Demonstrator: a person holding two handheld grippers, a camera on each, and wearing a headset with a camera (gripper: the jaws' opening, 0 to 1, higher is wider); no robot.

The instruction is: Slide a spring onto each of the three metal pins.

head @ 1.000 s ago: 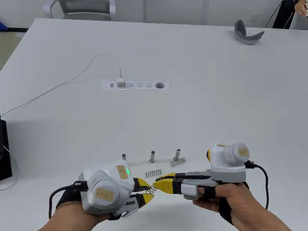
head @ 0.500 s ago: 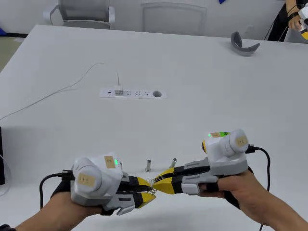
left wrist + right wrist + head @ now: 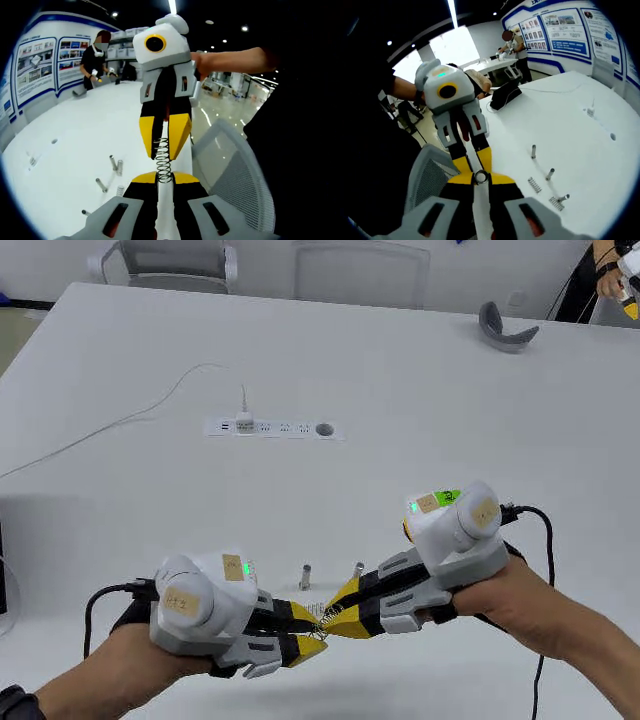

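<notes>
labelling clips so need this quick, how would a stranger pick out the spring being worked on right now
Over the near edge of the white workbench, the left gripper and right gripper meet tip to tip. The spring spans their yellow jaws, held clear of the surface, unlike the two loose springs lying flat by the pins.

A long white power strip [image 3: 275,428] lies mid-tabletop [image 3: 420,410], a thin white cable [image 3: 243,400] plugged in; a grey curved band [image 3: 505,328] rests far right.
</notes>
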